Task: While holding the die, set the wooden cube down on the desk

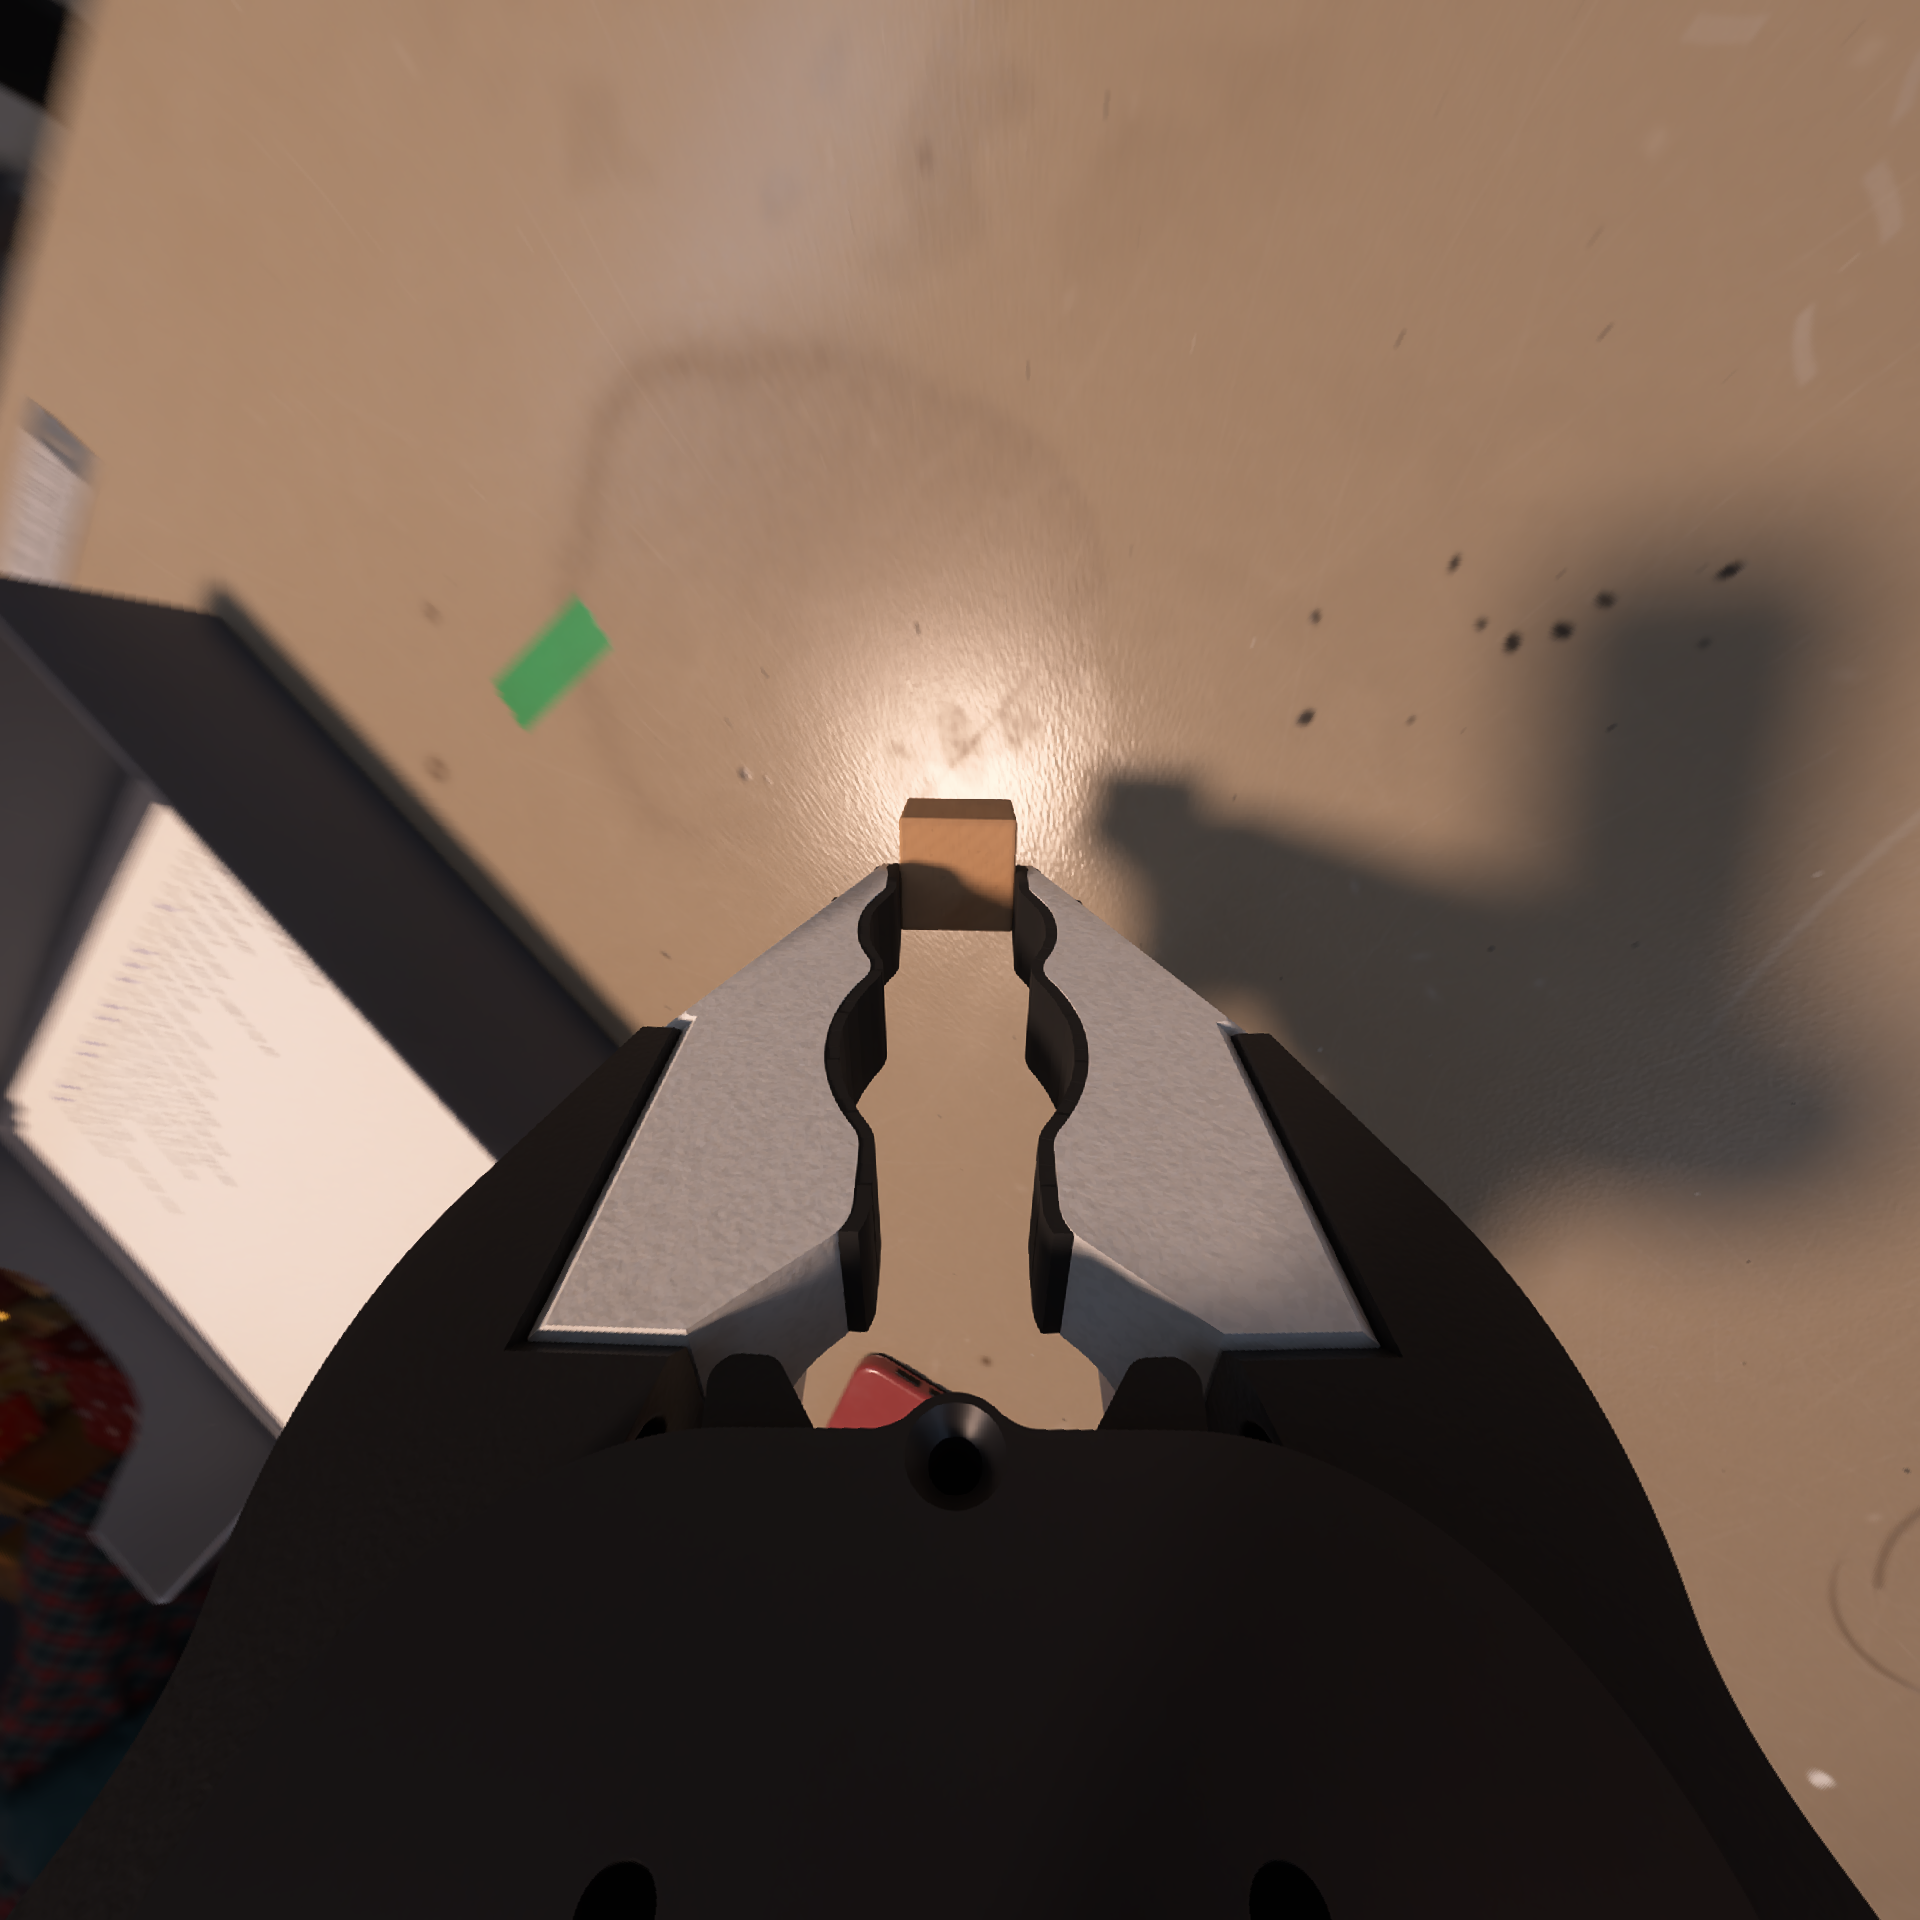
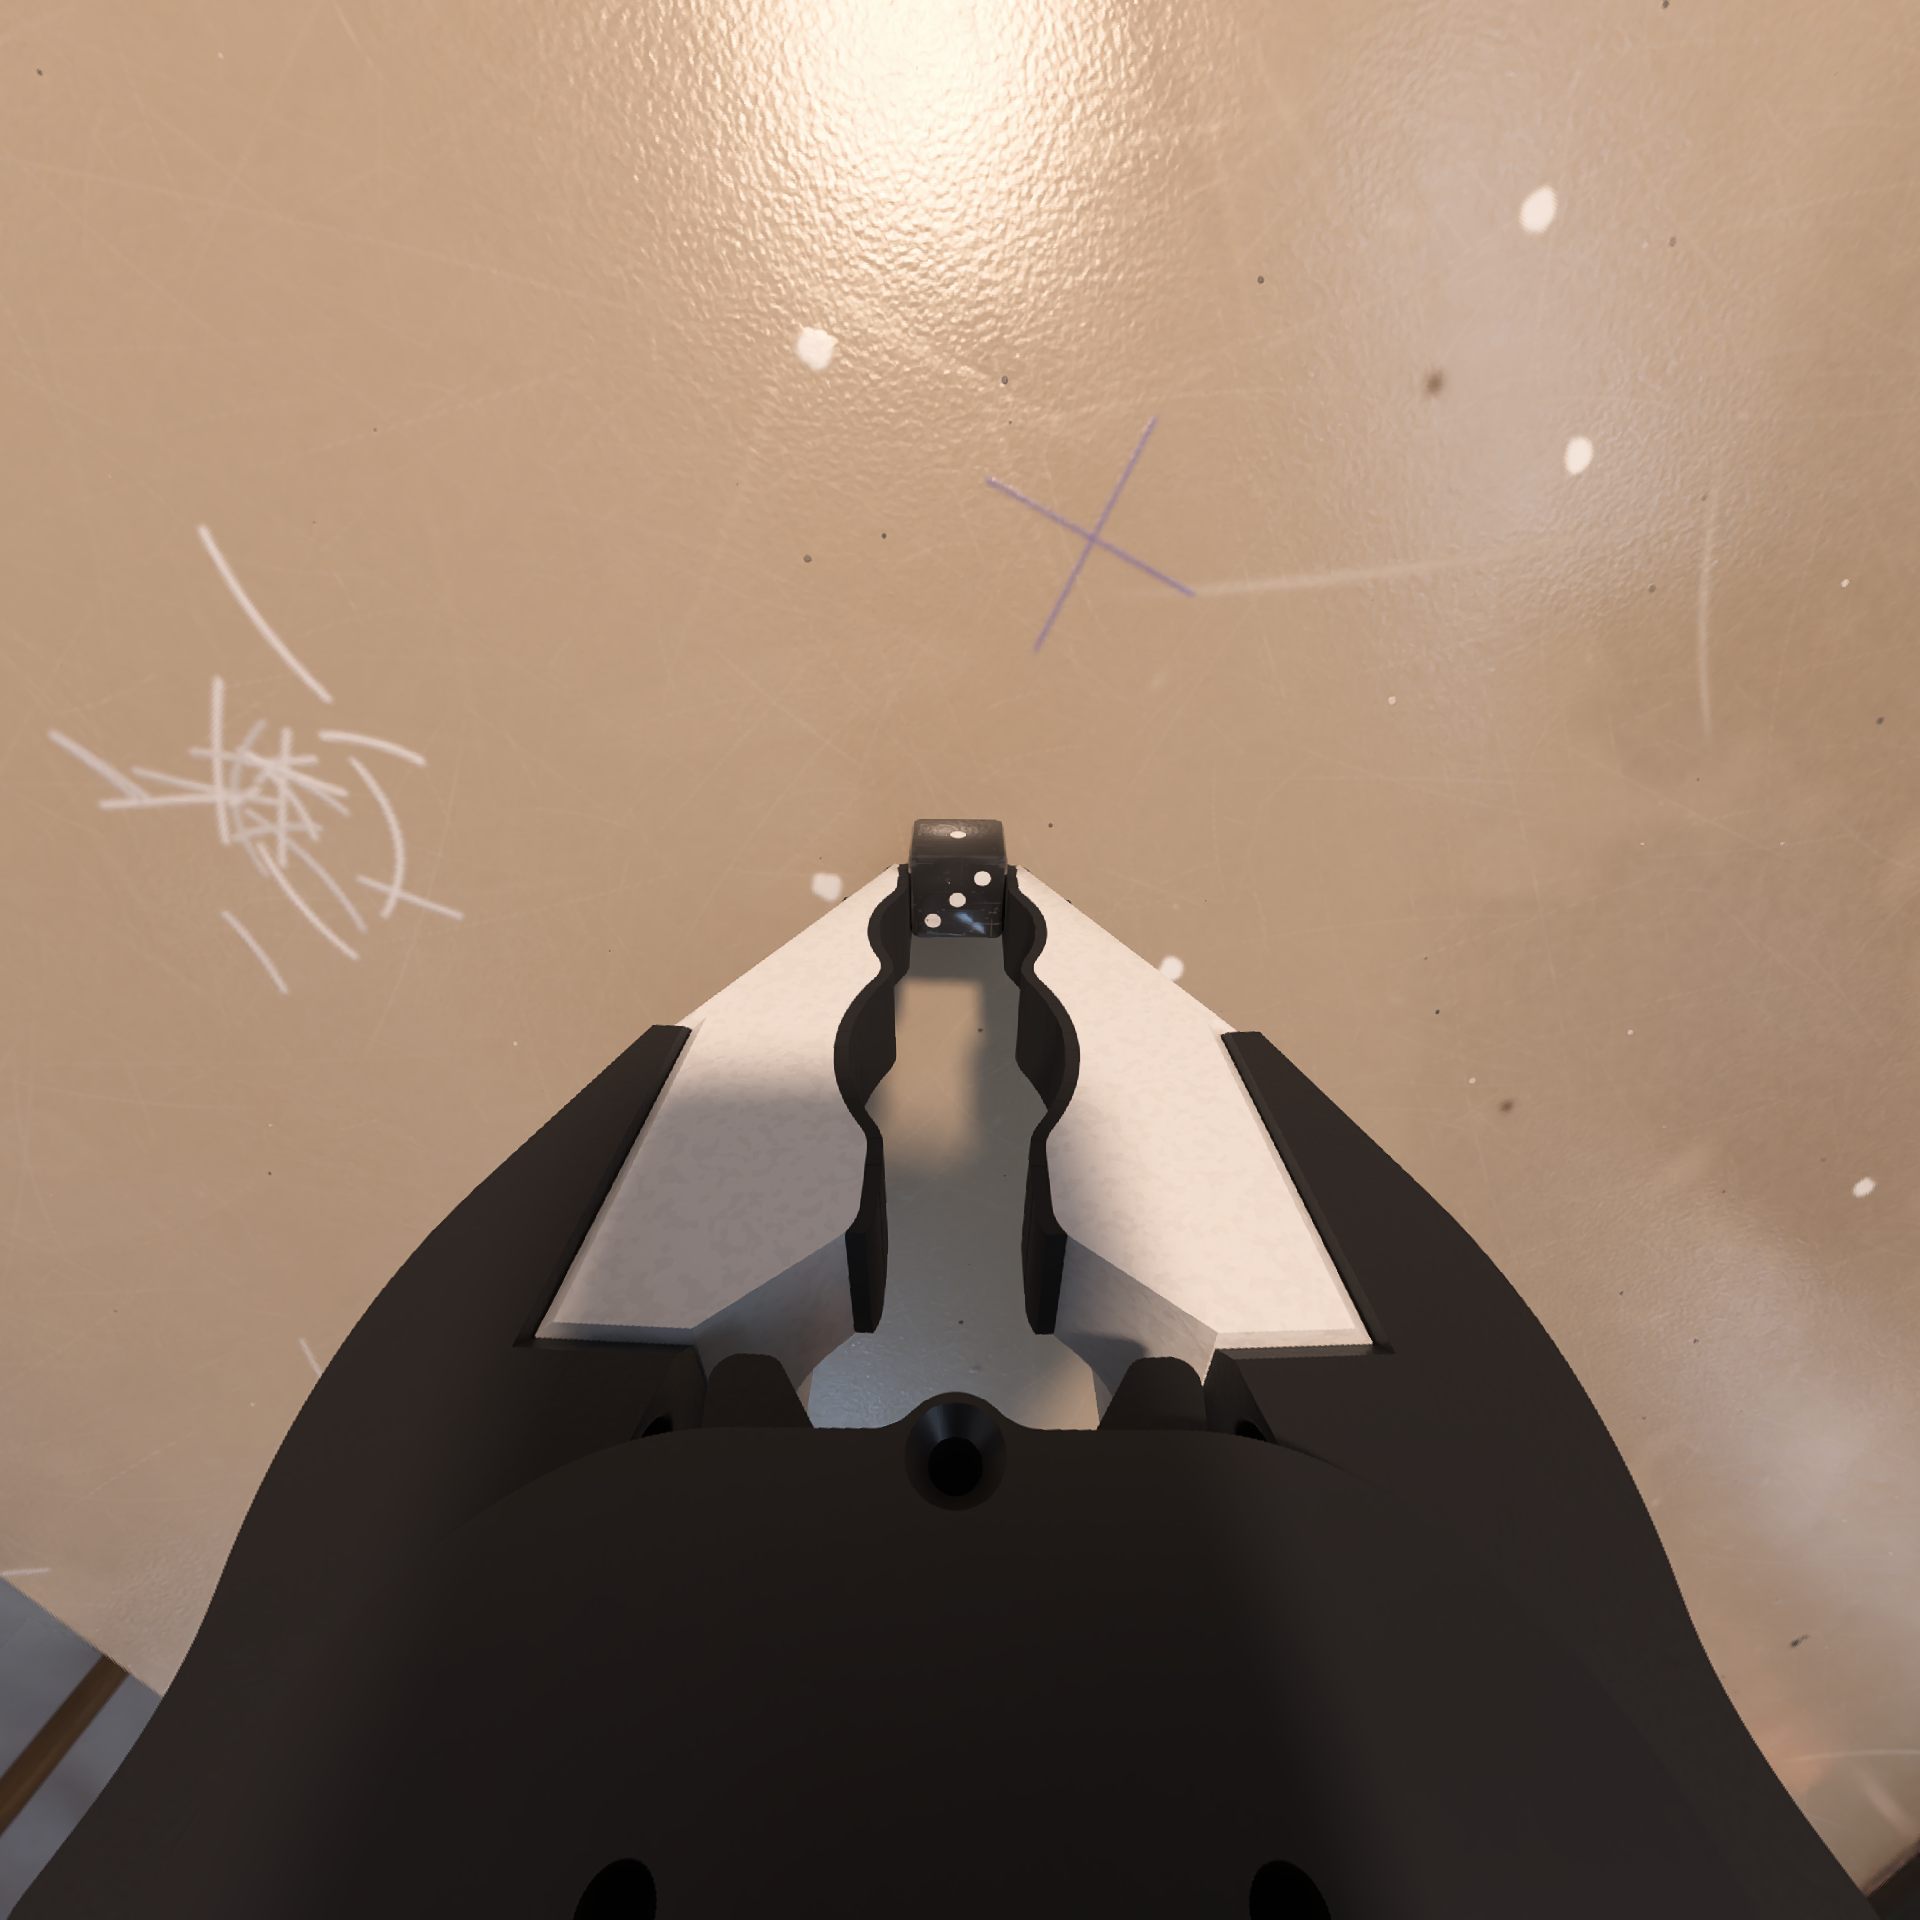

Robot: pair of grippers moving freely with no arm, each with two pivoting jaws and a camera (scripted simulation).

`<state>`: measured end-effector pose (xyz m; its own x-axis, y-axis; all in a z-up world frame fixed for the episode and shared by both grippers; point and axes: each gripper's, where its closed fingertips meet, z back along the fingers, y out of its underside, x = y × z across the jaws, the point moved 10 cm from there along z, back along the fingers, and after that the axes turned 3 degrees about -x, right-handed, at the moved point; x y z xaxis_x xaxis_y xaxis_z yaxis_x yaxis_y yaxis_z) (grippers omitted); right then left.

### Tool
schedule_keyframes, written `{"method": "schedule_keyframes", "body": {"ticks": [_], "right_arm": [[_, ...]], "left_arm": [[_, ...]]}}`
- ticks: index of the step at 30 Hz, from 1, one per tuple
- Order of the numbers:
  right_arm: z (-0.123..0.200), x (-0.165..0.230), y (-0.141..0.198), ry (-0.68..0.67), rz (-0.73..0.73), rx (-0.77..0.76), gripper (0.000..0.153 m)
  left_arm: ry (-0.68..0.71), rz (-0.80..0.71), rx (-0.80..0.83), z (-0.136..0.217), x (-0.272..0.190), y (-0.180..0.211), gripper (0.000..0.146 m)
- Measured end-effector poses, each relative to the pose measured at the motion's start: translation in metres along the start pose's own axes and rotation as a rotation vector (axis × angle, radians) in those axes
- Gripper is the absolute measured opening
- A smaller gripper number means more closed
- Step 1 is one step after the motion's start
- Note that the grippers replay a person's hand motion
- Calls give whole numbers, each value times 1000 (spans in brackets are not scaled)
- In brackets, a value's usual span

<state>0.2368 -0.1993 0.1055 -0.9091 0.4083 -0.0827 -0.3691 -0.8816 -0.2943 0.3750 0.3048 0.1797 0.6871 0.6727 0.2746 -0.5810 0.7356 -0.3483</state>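
Observation:
In the left wrist view, my left gripper [image 1: 956, 896] is shut on a small light wooden cube [image 1: 956, 857], pinched at the fingertips above the tan desk [image 1: 1039, 364]. I cannot tell whether the cube touches the desk. In the right wrist view, my right gripper [image 2: 957, 902] is shut on a small black die [image 2: 958, 881] with white pips, held at the fingertips above the tan desk [image 2: 623, 364]. Neither gripper shows in the other's view.
In the left wrist view, a grey tray [image 1: 343, 831] holding a white printed sheet [image 1: 208, 1091] lies at the left. A green tape strip [image 1: 551, 661] is on the desk. A red object [image 1: 883, 1392] shows under the gripper. In the right wrist view, a pencilled cross [image 2: 1091, 535] and white scratches [image 2: 281, 810] mark the desk.

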Motion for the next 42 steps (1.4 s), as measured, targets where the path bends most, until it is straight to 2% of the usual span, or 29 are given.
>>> {"method": "schedule_keyframes", "body": {"ticks": [3, 6, 10, 14, 19, 21, 23, 27, 31, 37, 42], "right_arm": [[0, 0, 0, -2, 0, -1, 16], [0, 0, 0, -7, -2, -6, 16], [0, -1, 1, -14, -5, -14, 16], [0, -1, 1, -13, -5, -11, 16], [0, 2, 0, -13, 11, -10, 16], [0, 4, -1, -16, 18, -14, 16], [0, 5, -2, -22, 21, -18, 16], [-1, 3, -1, -38, 11, -34, 16], [-1, 2, 1, -43, 1, -40, 16], [-1, 2, 1, -44, 0, -41, 16], [-1, 2, 1, -40, 4, -34, 16]], "left_arm": [[-68, -72, -114, 35, -13, -20, 20], [-80, -204, -215, 68, -46, -49, 20], [52, -468, -280, 79, -114, -91, 20], [256, -728, -229, 38, -191, -127, 21], [414, -899, -18, -44, -261, -136, 20], [489, -859, -146, -44, -263, -140, 20], [532, -809, -200, -43, -259, -141, 20], [451, -824, -163, -55, -259, -138, 20], [498, -796, -181, -55, -258, -138, 20], [499, -790, -189, -53, -259, -138, 21], [527, -741, -201, -49, -253, -138, 35]]}}
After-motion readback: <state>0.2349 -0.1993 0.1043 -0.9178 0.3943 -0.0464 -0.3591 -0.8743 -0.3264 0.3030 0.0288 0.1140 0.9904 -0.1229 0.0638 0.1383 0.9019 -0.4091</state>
